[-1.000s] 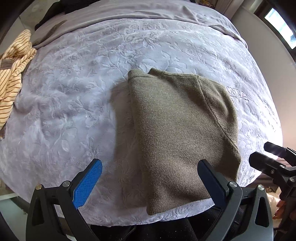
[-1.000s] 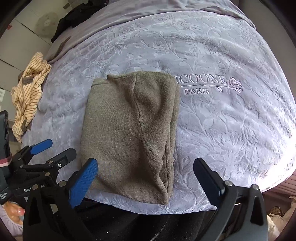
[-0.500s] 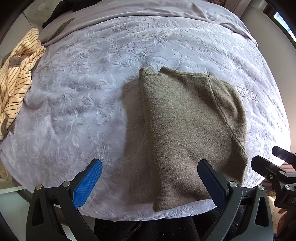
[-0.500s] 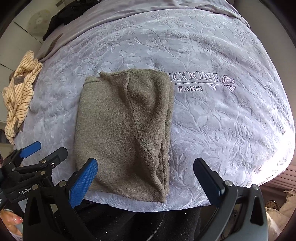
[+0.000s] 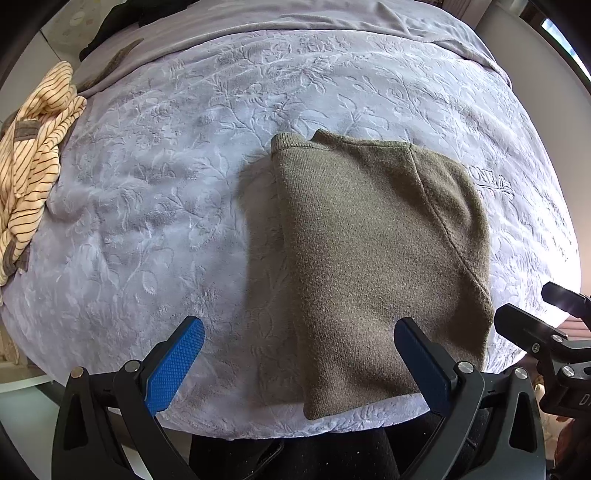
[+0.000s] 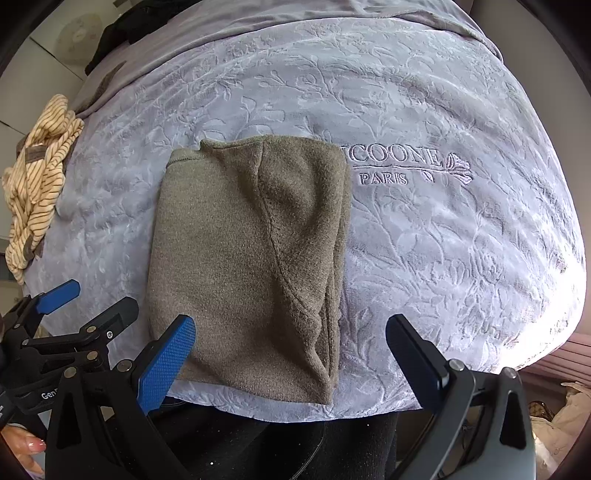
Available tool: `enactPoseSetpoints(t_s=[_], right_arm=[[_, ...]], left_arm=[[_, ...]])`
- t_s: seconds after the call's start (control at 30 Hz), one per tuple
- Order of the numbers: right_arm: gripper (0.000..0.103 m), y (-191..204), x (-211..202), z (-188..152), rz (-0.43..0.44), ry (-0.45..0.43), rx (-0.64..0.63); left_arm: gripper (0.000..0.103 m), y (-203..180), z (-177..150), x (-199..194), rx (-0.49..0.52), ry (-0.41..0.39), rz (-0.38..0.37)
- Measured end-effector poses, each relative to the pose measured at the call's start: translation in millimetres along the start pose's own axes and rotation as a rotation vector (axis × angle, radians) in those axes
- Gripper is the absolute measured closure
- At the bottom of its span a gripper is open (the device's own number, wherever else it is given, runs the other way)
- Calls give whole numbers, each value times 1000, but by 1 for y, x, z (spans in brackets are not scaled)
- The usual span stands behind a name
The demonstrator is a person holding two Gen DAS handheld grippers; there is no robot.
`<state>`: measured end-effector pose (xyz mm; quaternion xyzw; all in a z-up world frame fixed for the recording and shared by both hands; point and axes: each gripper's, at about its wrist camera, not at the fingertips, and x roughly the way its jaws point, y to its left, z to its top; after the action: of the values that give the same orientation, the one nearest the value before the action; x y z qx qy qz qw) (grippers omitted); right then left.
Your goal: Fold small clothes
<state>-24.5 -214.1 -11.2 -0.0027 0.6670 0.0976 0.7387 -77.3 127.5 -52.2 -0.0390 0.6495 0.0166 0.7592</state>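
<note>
An olive-green knit garment (image 5: pixel 373 258) lies folded into a long rectangle on the lilac embossed blanket (image 5: pixel 177 192), its near end at the blanket's front edge. It also shows in the right wrist view (image 6: pixel 243 258). My left gripper (image 5: pixel 299 354) is open and empty, held above the front edge with the garment's left side between its jaws. My right gripper (image 6: pixel 291 350) is open and empty, above the garment's near right corner. Each gripper shows at the edge of the other's view.
A crumpled cream striped garment (image 5: pixel 29 162) lies at the blanket's left edge, also in the right wrist view (image 6: pixel 37 177). Embroidered lettering (image 6: pixel 399 166) sits right of the folded piece. Dark clothing (image 5: pixel 122 26) lies at the far back left. The blanket's front edge drops off below the grippers.
Both grippers have stayed open and empty. The views shifted slightly: the left one turned leftward, the right one drew a little closer. The folded garment has not moved.
</note>
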Motion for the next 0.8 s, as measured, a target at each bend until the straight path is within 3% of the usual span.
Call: enactPoseSetpoints(t_s=[0.8], right_arm=[[0,0,2,0,1,4,4]], left_arm=[[0,1,0,1,-6,2,4]])
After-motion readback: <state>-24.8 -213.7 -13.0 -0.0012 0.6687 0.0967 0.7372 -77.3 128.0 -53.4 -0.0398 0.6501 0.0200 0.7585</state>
